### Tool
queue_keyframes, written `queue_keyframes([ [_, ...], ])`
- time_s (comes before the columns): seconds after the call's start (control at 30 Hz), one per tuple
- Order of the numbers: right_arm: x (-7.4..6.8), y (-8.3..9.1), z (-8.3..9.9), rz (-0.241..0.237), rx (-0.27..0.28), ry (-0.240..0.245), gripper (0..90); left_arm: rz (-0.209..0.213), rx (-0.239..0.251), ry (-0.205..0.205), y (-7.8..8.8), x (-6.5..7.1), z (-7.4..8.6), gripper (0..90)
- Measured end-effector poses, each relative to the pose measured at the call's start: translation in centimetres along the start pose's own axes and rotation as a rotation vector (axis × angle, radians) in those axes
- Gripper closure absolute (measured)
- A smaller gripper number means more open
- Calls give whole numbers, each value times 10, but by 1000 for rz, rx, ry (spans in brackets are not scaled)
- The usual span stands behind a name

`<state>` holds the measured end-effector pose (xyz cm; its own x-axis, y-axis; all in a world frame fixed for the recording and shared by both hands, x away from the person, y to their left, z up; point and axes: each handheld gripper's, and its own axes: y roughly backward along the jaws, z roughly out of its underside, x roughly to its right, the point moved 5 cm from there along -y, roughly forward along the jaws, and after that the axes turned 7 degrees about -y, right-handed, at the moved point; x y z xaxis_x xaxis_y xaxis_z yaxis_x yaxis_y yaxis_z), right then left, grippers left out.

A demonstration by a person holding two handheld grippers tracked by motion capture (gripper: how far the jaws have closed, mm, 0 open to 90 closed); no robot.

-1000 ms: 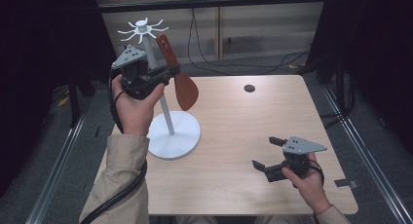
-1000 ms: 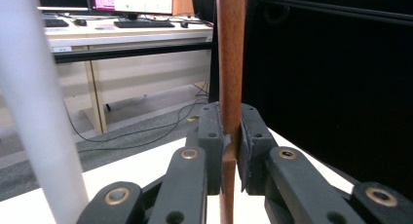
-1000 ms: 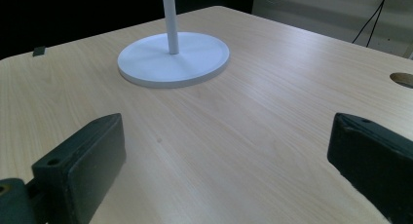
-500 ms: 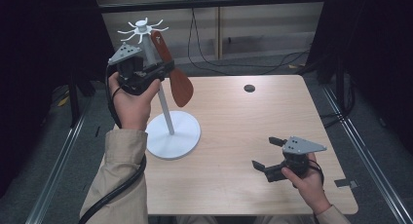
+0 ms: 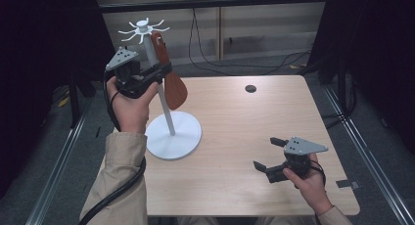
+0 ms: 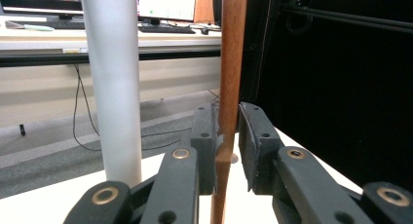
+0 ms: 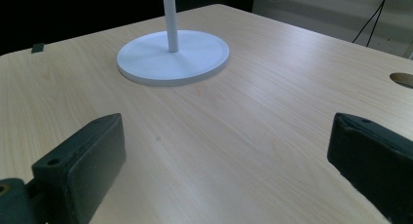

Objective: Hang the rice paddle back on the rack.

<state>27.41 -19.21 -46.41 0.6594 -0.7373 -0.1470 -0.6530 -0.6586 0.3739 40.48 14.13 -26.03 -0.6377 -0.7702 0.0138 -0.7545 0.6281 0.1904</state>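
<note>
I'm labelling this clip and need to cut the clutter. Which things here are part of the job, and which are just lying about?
In the job:
- wooden spatula, hanging on the stand
- white hook stand
- left gripper, jaws around the spatula's handle

Lying about:
- right gripper, open, idle low over the table
- cable hole
- cables on the floor behind

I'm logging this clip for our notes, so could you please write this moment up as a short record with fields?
setting: wooden table, person holding two grippers
stand: white stand, round base, hooks on top
utensil: brown wooden spoon hanging beside the pole
left gripper: left gripper raised, jaws around the spoon handle, a small gap showing on one side
right gripper: right gripper low at the table's near right, jaws wide apart, holding nothing
</note>
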Motion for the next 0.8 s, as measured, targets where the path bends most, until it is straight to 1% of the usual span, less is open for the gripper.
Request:
queue_keyframes([
  [0.23,0,0,0,0,-2,2,3,1,4,-11,0,1,0,741],
  [0.33,-1,1,0,-4,-2,4,3,-10,7,-21,0,0,0,711],
  [0.63,1,3,0,8,-1,7,3,-13,13,-27,3,-1,2,661],
  [0.8,0,3,-1,4,3,10,3,-13,14,-30,5,0,4,621],
])
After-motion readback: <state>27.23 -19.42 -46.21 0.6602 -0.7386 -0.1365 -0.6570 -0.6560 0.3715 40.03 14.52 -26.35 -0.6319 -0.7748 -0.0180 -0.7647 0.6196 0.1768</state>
